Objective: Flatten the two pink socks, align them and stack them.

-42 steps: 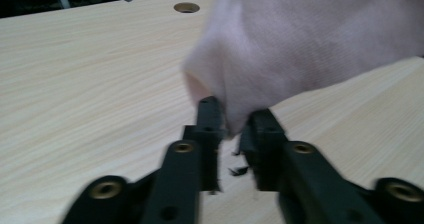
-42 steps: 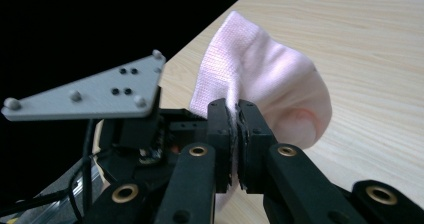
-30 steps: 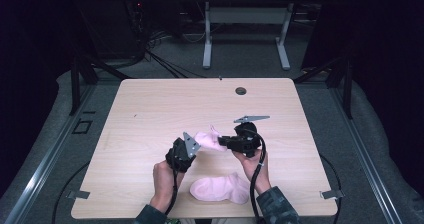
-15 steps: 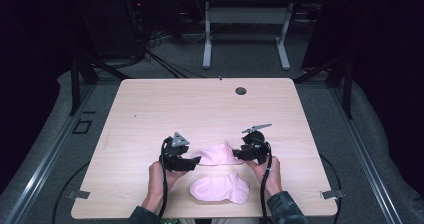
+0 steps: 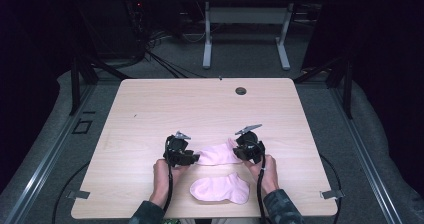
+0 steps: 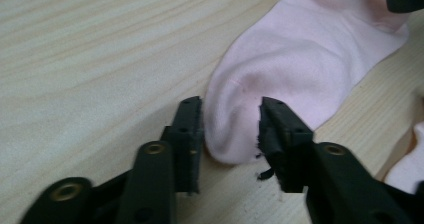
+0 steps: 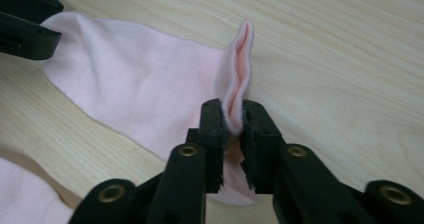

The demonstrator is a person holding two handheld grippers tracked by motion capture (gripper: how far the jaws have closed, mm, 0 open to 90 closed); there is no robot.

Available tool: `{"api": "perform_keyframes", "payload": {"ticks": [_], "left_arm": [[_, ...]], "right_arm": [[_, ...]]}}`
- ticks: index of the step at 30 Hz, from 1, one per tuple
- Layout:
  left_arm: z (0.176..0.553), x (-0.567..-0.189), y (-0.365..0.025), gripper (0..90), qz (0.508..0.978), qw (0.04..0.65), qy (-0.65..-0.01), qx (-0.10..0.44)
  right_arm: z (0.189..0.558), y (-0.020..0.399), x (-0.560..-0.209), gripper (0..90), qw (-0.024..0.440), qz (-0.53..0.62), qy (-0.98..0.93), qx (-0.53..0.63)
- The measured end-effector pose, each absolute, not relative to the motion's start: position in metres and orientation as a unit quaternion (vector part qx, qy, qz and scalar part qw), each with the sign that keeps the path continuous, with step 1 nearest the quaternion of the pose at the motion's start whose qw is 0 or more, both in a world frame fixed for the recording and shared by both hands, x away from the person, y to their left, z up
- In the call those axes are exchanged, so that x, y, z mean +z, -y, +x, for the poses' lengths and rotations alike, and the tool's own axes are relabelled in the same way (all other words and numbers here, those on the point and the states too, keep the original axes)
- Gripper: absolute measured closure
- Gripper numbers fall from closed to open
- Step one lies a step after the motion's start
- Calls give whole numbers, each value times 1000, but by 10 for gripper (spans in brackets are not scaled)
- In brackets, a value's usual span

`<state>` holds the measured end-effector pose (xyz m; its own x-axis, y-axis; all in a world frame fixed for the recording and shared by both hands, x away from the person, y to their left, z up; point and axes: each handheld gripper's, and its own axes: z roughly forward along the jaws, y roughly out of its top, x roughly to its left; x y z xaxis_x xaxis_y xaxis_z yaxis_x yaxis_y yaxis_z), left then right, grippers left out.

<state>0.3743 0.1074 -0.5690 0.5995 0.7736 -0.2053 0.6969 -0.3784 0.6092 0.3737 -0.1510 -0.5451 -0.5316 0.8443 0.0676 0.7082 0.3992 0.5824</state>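
My right fingers [image 7: 231,119] pinch a pink sock's [image 5: 218,154] cuff; my left fingers [image 6: 231,134], just closing, straddle its toe, near the worktop's [image 5: 150,104] front edge.

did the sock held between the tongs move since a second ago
Yes. The held sock has come down toward the table's near edge, away from the grommet hole, and now lies just above the second sock.
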Motion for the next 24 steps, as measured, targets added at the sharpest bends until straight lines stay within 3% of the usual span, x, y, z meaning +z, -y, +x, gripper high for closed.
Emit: {"api": "perform_keyframes", "payload": {"ticks": [5, 7, 11, 24], "left_arm": [[374, -569, -105, 859, 838, 328, -431, 65], [372, -568, -104, 865, 841, 325, -428, 66], [369, -565, -108, 870, 842, 325, -426, 66], [365, -562, -117, 870, 849, 314, -419, 76]], "right_arm": [[373, 160, -544, 855, 113, 486, -815, 294], [374, 170, -544, 856, 82, 506, -799, 313], [372, 180, -544, 856, 64, 524, -785, 324], [359, 168, -558, 850, 83, 505, -818, 263]]}}
